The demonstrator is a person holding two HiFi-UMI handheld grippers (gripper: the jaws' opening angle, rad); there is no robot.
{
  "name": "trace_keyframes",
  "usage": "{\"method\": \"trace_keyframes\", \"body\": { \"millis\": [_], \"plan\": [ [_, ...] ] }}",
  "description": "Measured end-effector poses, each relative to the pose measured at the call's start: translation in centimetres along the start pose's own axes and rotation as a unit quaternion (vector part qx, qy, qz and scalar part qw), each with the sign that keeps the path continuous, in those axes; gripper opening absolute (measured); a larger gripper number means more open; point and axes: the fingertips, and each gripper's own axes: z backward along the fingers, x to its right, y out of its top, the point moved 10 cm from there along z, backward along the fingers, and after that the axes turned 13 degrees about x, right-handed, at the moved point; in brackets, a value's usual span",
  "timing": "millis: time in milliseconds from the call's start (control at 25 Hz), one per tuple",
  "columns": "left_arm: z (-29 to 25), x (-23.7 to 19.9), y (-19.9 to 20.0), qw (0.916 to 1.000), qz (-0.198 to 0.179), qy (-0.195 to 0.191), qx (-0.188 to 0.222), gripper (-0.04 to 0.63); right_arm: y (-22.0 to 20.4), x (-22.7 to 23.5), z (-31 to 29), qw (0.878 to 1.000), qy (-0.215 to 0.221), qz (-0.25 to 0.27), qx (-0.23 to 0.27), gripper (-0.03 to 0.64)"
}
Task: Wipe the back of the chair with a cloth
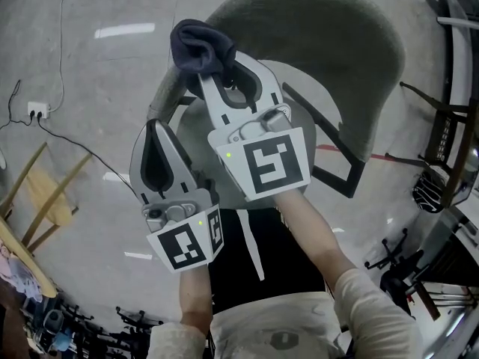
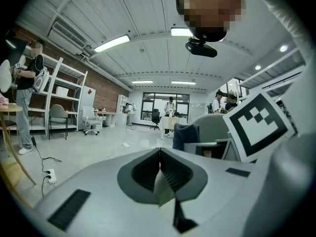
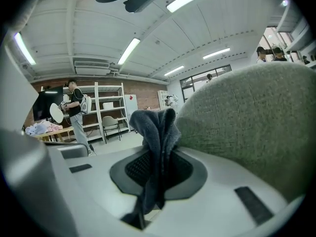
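Note:
A grey-green upholstered chair stands below me with its curved back at the top of the head view. My right gripper is shut on a dark blue cloth, bunched above its tips by the left end of the chair back. In the right gripper view the cloth sticks up between the closed jaws, with the chair back close on the right. My left gripper is lower left, shut and empty; its view shows the jaws pressed together, the cloth beyond.
A wooden frame stands at the left, a power strip with cables lies on the grey floor. Dark chairs and racks crowd the right edge. People and shelving are far off in the room.

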Motion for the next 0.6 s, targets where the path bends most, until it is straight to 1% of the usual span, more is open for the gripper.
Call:
{"method": "trace_keyframes", "body": {
  "millis": [200,320,440,600],
  "plan": [
    [-0.8,0.7,0.1,0.9999,-0.006,-0.016,-0.001,0.015,0.2,0.9,0.4,1.000,-0.026,-0.008,0.004,0.058],
    [-1.3,1.4,0.0,0.9996,-0.005,-0.027,-0.001,0.015,0.3,2.5,1.0,0.999,-0.049,-0.007,0.001,0.058],
    [-1.5,2.4,-0.2,0.9992,-0.003,-0.041,-0.002,0.015,0.2,5.3,2.1,0.996,-0.090,0.003,0.009,0.058],
    [-1.8,3.9,-0.2,0.9978,-0.005,-0.066,-0.004,0.015,0.5,8.1,3.7,0.990,-0.143,-0.001,0.015,0.058]
  ]
}}
